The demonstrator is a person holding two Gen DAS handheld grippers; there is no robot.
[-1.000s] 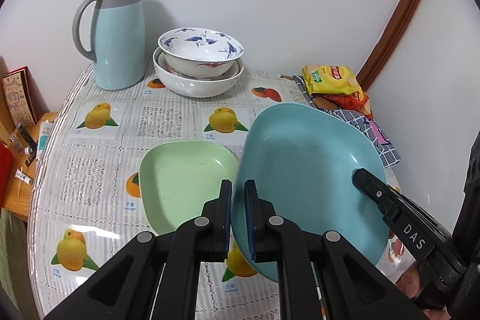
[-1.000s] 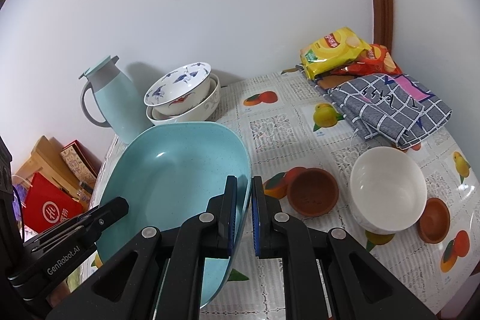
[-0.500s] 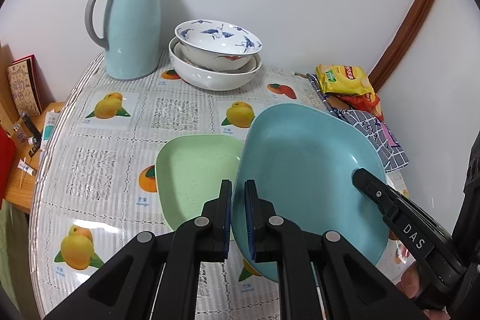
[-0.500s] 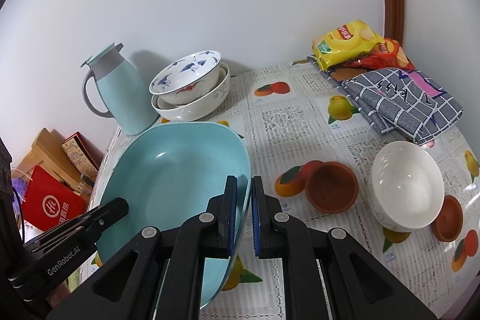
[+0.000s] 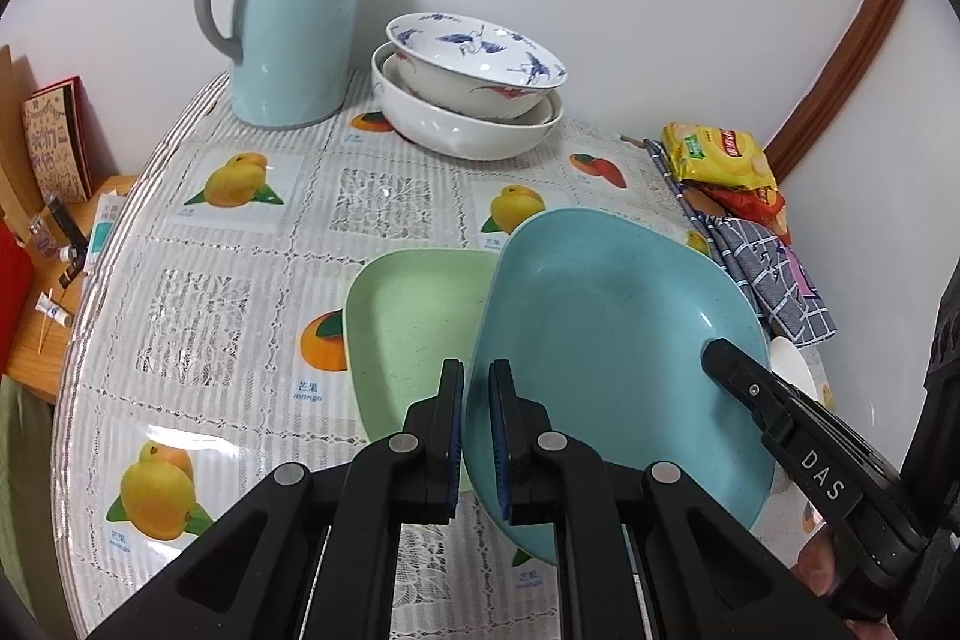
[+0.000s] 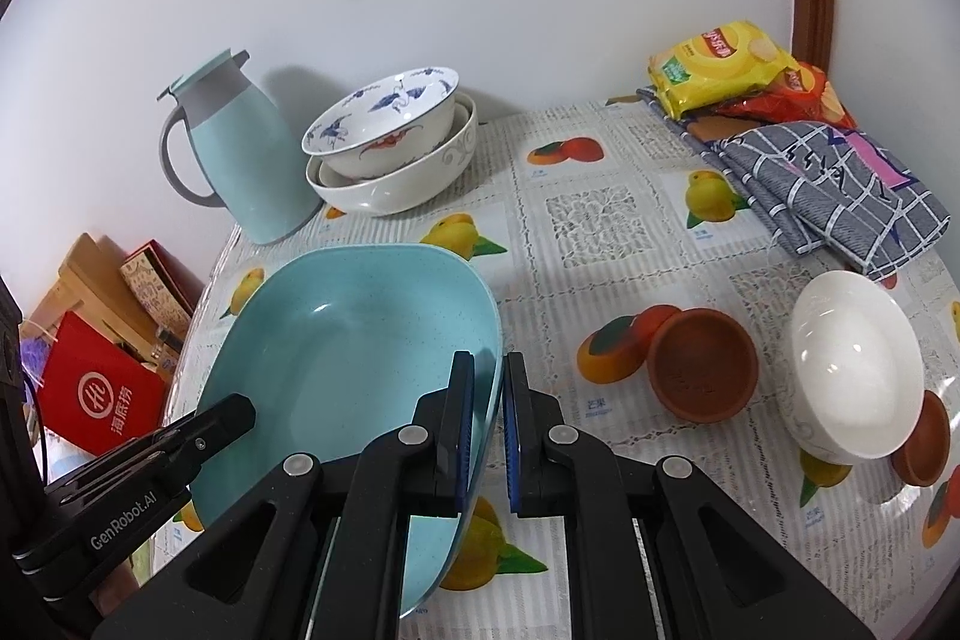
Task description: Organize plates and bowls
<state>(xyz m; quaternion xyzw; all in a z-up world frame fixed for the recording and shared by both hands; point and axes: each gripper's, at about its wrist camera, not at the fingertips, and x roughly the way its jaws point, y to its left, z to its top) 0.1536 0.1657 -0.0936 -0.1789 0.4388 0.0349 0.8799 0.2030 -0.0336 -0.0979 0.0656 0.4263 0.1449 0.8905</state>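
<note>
A large blue plate [image 5: 612,340] [image 6: 348,340] hangs tilted above the table, held by its two opposite rims. My left gripper [image 5: 477,418] is shut on its left rim. My right gripper [image 6: 487,412] is shut on its right rim. Partly under the blue plate, a green plate [image 5: 414,316] lies flat on the table. Nested white bowls, the top one blue-patterned [image 5: 474,58] [image 6: 384,118], stand at the back. A white bowl [image 6: 852,364] and two small brown bowls [image 6: 702,364] [image 6: 924,436] sit at the right.
A light blue jug [image 5: 294,16] [image 6: 240,154] stands at the back left by the wall. Snack bags [image 5: 720,154] [image 6: 720,64] and a checked cloth [image 6: 834,184] lie at the back right. The table edge [image 5: 78,340] drops to a wooden shelf with clutter at the left.
Both grippers have carried the blue plate forward and lower, closer to the table. It now overlaps the green plate more, and the jug and stacked bowls look nearer.
</note>
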